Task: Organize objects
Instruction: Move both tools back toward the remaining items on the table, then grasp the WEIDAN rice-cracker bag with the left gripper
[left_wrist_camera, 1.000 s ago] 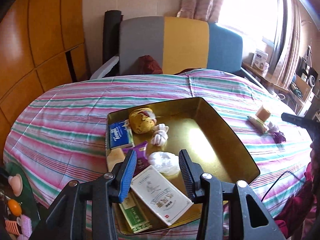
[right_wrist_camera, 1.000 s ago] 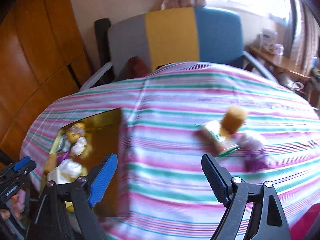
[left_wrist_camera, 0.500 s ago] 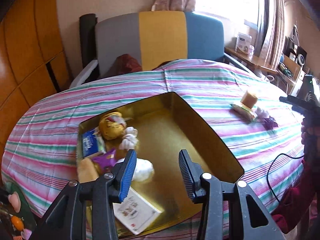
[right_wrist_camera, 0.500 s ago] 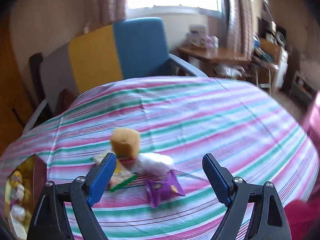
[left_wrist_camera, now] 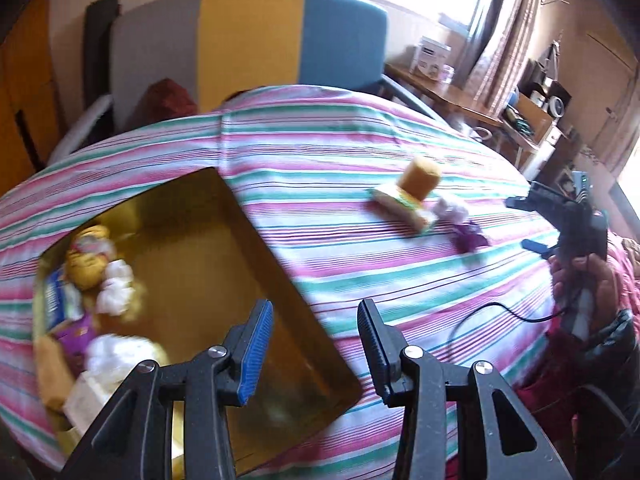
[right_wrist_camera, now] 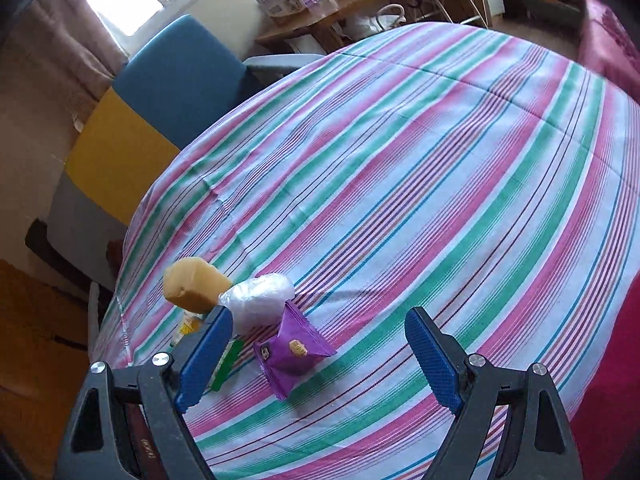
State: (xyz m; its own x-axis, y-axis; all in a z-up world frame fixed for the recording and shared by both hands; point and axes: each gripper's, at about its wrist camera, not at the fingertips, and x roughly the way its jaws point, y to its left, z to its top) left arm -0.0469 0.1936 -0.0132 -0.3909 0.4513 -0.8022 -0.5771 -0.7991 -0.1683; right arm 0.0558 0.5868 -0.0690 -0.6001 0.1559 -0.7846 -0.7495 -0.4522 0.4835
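A gold tray (left_wrist_camera: 276,264) lies on the striped tablecloth and holds several snacks and packets along its left side, among them a yellow bun (left_wrist_camera: 86,268). My left gripper (left_wrist_camera: 316,346) is open and empty over the tray's right rim. On the cloth to the right lie a tan sponge-like block (left_wrist_camera: 420,176), a green-edged packet (left_wrist_camera: 400,206), a clear plastic bag (left_wrist_camera: 452,210) and a purple snack packet (left_wrist_camera: 470,236). My right gripper (right_wrist_camera: 320,354) is open and empty, just above the purple packet (right_wrist_camera: 290,350), with the block (right_wrist_camera: 194,284) and bag (right_wrist_camera: 256,300) beyond it.
A grey, yellow and blue chair (left_wrist_camera: 248,40) stands behind the table. A wooden side table with boxes (left_wrist_camera: 436,76) is at the back right by the window. A black cable (left_wrist_camera: 500,312) lies on the cloth near the person's hand.
My left gripper has swung right, from above the tray's contents to its right rim. My right gripper has swung right and closed in over the purple packet and the loose items.
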